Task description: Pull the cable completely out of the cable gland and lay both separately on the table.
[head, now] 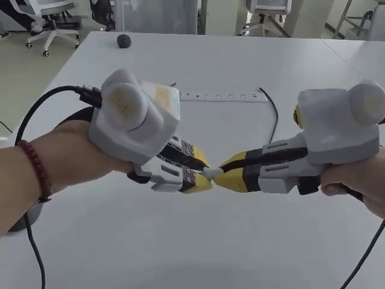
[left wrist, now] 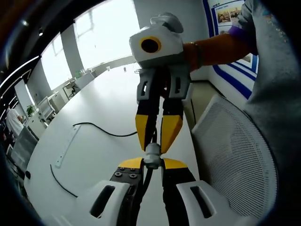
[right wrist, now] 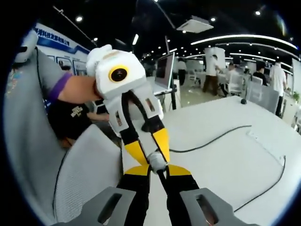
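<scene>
L gripper (head: 203, 173) & R gripper (head: 225, 171) meet tip to tip, held up over the white table (head: 240, 60), near centre. Both sets of jaws are narrowed almost closed on the small white cable gland (head: 212, 173) between them. In the left gripper view a dark cable (left wrist: 148, 178) runs back btwn the L jaws. Can't tell which side pinches cable vs gland body. Opposed grips suit a straight pull apart, so cable prob. not out yet. Far side: power strip (head: 222, 95), small dark object (head: 123, 40). A loose black lead (head: 274, 117) lies far right and could snag the R gripper.
</scene>
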The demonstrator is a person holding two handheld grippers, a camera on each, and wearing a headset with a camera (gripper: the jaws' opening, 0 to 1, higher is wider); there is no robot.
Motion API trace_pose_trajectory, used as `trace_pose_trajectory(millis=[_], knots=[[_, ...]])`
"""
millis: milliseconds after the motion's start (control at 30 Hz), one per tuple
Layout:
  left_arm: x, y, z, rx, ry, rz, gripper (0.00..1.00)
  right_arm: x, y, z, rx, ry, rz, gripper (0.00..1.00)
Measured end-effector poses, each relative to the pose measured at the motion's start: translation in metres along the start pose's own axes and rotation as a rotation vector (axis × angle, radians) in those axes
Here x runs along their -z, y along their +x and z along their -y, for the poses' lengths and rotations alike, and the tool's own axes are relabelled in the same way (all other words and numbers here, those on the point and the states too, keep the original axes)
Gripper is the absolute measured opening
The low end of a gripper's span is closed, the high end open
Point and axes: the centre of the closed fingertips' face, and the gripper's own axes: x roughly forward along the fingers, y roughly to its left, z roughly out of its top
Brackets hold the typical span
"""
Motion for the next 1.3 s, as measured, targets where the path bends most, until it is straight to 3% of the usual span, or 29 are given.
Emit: trace_pose_trajectory(millis=[33, 167, 233, 367, 467, 533, 700, 933, 1000, 1033, 1100, 1167, 1200, 1267, 1300], knots=[[0.001, 0.000, 0.000, -0.001, -0.006, -0.003, 0.15, 0.000, 0.001, 0.000, 0.012, -0.062, -0.015, 0.07], [0.003, 0.000, 0.000, 0.010, -0.067, -0.001, 0.15, 0.000, 0.003, -0.001, 0.024, -0.137, -0.033, 0.07], [0.004, 0.000, 0.002, 0.030, -0.144, 0.008, 0.15, 0.000, 0.003, -0.001, 0.027, -0.175, -0.039, 0.07], [0.005, 0.000, -0.002, 0.037, -0.209, 0.012, 0.15, 0.002, 0.004, 0.000, 0.038, -0.239, -0.054, 0.07], [0.005, 0.000, -0.001, 0.052, -0.331, 0.018, 0.15, 0.003, 0.004, 0.001, 0.047, -0.307, -0.059, 0.07], [0.005, 0.000, -0.001, 0.064, -0.363, 0.024, 0.15, 0.003, 0.003, 0.001, 0.046, -0.338, -0.057, 0.07], [0.002, -0.001, -0.002, 0.070, -0.402, 0.039, 0.15, 0.001, 0.000, 0.002, 0.060, -0.431, -0.056, 0.07], [0.000, -0.003, -0.002, 0.064, -0.427, 0.058, 0.15, 0.001, -0.002, 0.002, 0.092, -0.636, -0.069, 0.07], [-0.001, -0.003, -0.001, 0.061, -0.434, 0.065, 0.15, 0.001, -0.002, 0.002, 0.092, -0.618, -0.066, 0.07], [-0.002, -0.003, -0.003, 0.042, -0.386, 0.077, 0.15, 0.001, -0.002, 0.004, 0.093, -0.617, -0.064, 0.07], [-0.002, -0.004, -0.003, 0.038, -0.401, 0.075, 0.15, 0.001, -0.002, 0.005, 0.090, -0.546, -0.063, 0.08], [-0.002, -0.005, -0.005, 0.013, -0.366, 0.073, 0.15, 0.000, -0.003, 0.010, 0.106, -0.566, -0.066, 0.08], [-0.002, -0.005, -0.004, 0.021, -0.366, 0.072, 0.15, 0.003, -0.003, 0.009, 0.094, -0.528, -0.078, 0.08], [-0.002, -0.007, -0.006, 0.005, -0.347, 0.064, 0.15, 0.001, -0.005, 0.012, 0.105, -0.546, -0.075, 0.07], [-0.002, -0.008, -0.006, 0.003, -0.341, 0.069, 0.15, 0.002, -0.006, 0.012, 0.096, -0.518, -0.080, 0.08]])
